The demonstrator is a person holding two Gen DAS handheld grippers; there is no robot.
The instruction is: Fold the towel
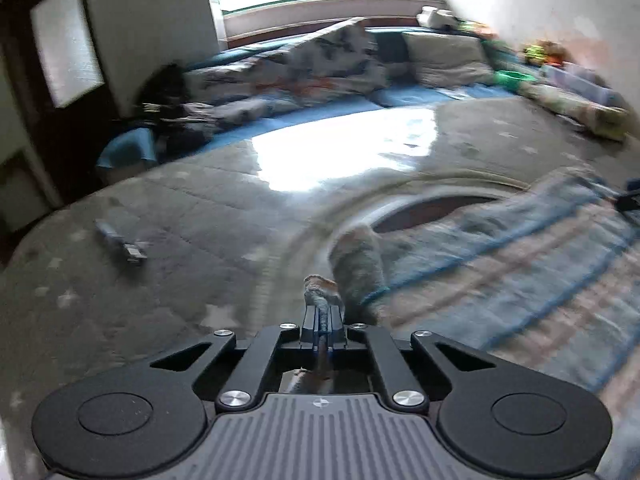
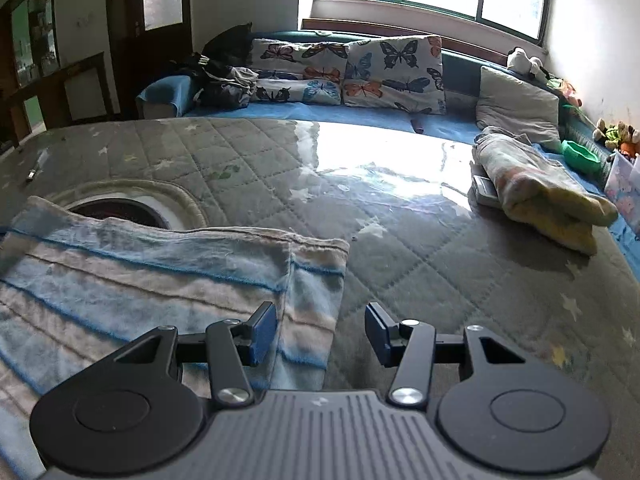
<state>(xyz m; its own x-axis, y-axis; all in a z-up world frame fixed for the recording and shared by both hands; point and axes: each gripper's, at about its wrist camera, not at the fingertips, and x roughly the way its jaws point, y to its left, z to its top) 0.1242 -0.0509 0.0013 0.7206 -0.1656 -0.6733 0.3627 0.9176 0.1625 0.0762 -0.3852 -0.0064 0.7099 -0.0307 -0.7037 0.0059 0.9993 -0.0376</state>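
Note:
A blue, white and beige striped towel [image 2: 160, 280] lies on the grey quilted table cover [image 2: 400, 240], folded over at its right end. My right gripper [image 2: 320, 336] is open just above the towel's right edge, one finger over the cloth and the other over the quilt. In the blurred left wrist view the towel [image 1: 500, 264] stretches off to the right. My left gripper [image 1: 322, 316] is shut on a bunched corner of it, and cloth sticks out past the fingertips.
A round recess [image 2: 120, 210] in the table top shows behind the towel. A small dark object [image 1: 124, 242] lies on the quilt at left. A folded blanket [image 2: 536, 192] sits at the right, with butterfly cushions [image 2: 352, 72] and toys on the blue bench behind.

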